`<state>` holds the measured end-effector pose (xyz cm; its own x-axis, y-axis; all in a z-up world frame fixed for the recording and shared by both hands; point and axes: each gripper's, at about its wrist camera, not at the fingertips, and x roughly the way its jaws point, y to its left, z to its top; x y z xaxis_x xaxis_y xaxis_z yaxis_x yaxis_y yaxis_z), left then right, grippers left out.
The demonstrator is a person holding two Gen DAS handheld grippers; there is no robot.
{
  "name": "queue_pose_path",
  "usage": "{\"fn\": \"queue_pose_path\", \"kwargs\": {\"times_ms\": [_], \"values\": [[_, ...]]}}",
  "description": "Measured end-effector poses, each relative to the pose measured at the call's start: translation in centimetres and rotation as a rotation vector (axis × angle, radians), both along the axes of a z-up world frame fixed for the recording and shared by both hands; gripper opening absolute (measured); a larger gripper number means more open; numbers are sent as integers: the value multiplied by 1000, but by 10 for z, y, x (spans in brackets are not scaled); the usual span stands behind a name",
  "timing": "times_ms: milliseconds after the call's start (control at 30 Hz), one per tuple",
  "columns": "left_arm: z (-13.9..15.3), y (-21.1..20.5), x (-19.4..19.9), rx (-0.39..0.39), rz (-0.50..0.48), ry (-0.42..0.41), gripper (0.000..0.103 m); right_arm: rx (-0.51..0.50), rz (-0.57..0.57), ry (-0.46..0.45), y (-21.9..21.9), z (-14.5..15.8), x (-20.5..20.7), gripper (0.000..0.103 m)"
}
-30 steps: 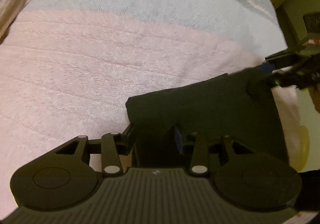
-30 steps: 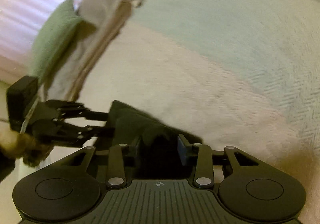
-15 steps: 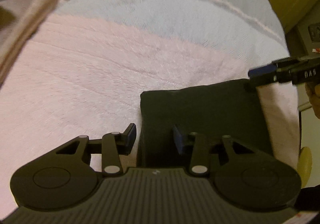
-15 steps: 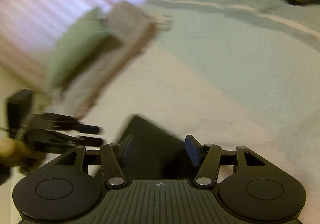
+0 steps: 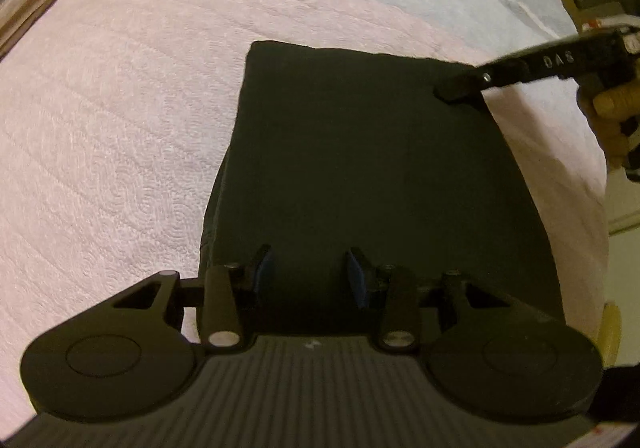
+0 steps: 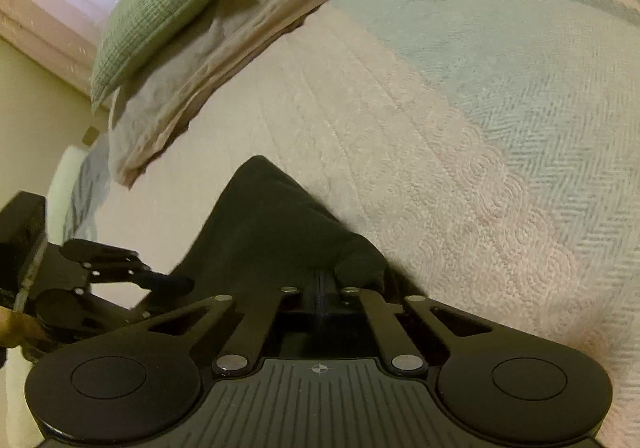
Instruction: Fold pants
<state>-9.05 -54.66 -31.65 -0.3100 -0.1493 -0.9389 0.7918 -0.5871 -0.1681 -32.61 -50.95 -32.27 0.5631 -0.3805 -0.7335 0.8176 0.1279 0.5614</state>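
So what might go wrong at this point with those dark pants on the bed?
1. The right gripper is shut on one corner of the folded black pants while the left gripper is open over the near edge. Pulling from one corner may undo the fold.
2. The pants lie near the edge of the pink quilted bedspread, so a tug might drag them off.

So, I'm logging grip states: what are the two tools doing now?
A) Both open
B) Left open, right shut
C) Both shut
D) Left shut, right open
B: the left tool has its blue pads apart over the black pants, while the right tool is closed at the pants' edge.
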Motion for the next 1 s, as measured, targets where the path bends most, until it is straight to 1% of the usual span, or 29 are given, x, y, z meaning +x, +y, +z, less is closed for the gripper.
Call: {"fn": "queue_pose_path", "kwargs": {"times_ms": [100,200,300,367,433,533,600,700,767,833,933,1000], "values": [[12,7,2,-16,40,2,35,-3,-5,52,9,21,4,0],[33,26,15,-30,80,26,36,-9,-25,53,17,32,19,1],[47,48,31,-32,133,64,39,-16,-23,63,34,31,33,19],[42,62,40,-23,150,71,40,-12,-44,79,42,26,40,21],[27,71,44,-7,150,55,40,-23,-63,92,48,24,45,22],[9,75,47,-16,166,66,40,-33,-110,108,59,33,53,27],[10,77,49,-24,185,77,40,-34,-117,103,71,44,60,38],[23,86,50,-31,209,84,40,-12,-108,80,94,55,73,41],[33,96,55,-32,233,86,40,16,-97,59,109,54,85,41],[38,105,61,-19,259,98,41,55,-77,46,119,44,98,42],[34,115,66,-3,273,101,41,109,-65,59,123,23,113,42],[28,119,66,5,269,93,41,120,-76,77,121,19,117,42]]}}
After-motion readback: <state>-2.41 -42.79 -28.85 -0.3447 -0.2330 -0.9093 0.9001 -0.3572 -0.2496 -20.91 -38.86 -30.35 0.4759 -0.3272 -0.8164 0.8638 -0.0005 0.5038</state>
